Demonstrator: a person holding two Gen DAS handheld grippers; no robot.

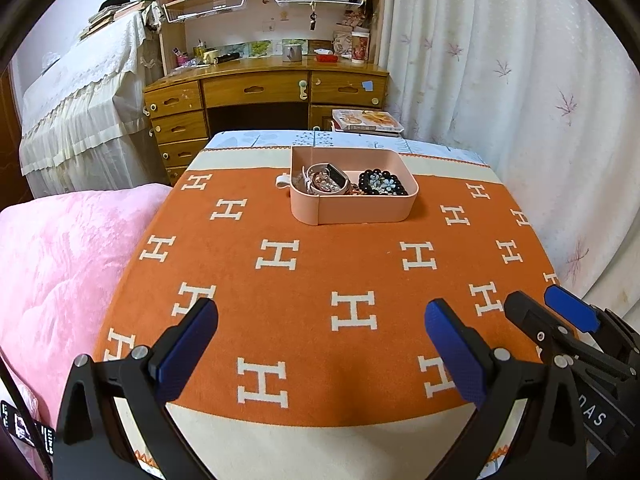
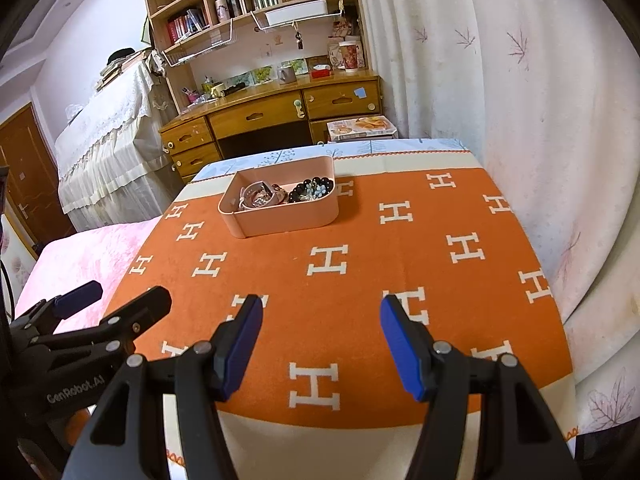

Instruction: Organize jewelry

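Observation:
A pink tray (image 1: 352, 210) sits at the far middle of the orange blanket (image 1: 320, 272) with white H marks. It holds a tangle of watches and bracelets (image 1: 324, 182) on its left and a black beaded bracelet with pale blue flowers (image 1: 382, 183) on its right. A small white piece (image 1: 283, 181) lies just left of the tray. The tray also shows in the right wrist view (image 2: 288, 216). My left gripper (image 1: 322, 340) is open and empty above the near blanket. My right gripper (image 2: 322, 344) is open and empty beside it, seen also in the left wrist view (image 1: 550, 312).
A pink quilt (image 1: 52, 280) lies left of the table. White curtains (image 1: 520, 80) hang at the right. A wooden desk with drawers (image 1: 260, 92) and bookshelves stands beyond the table, with a box (image 1: 366, 120) near the far edge.

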